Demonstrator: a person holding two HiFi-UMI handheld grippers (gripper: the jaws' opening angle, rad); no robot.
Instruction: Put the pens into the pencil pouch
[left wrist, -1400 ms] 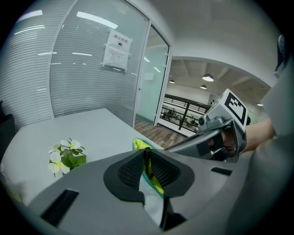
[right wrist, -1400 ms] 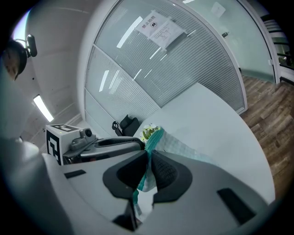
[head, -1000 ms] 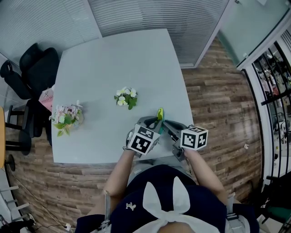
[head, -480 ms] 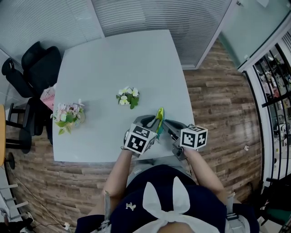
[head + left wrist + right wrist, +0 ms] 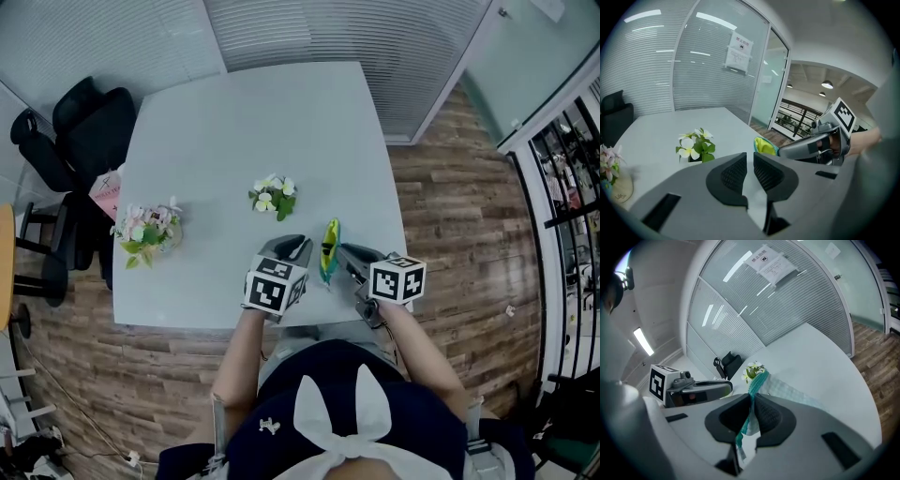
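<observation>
Pencil pouch (image 5: 329,251) is pinched in my right hand-held gripper (image 5: 345,253). The jaws are closed on its teal edge, and the checked cloth hangs out beyond them. The pouch is on the near-right side of the white flowers (image 5: 273,196), close to the near edge of the surface (image 5: 234,122). I cannot tell if its bottom touches the surface or is lifted a little. Its long axis runs away from me, toward the far edge, so it passes the flowers on their right side.

My left hand-held gripper (image 5: 291,247) is on the near side of the same flowers, just beside the pouch on its left, but apart from it. Its jaws are almost together with only a thin slit between them, and nothing is in the slit. From this gripper the pouch lies to the right and slightly ahead, and I see its yellow-green inside at the end that faces me.

I see no pens in any view. I judge that the left one is the free one and the nearer one, so it should fetch the pens and bring them to the pouch from the left, along the long axis.
</observation>
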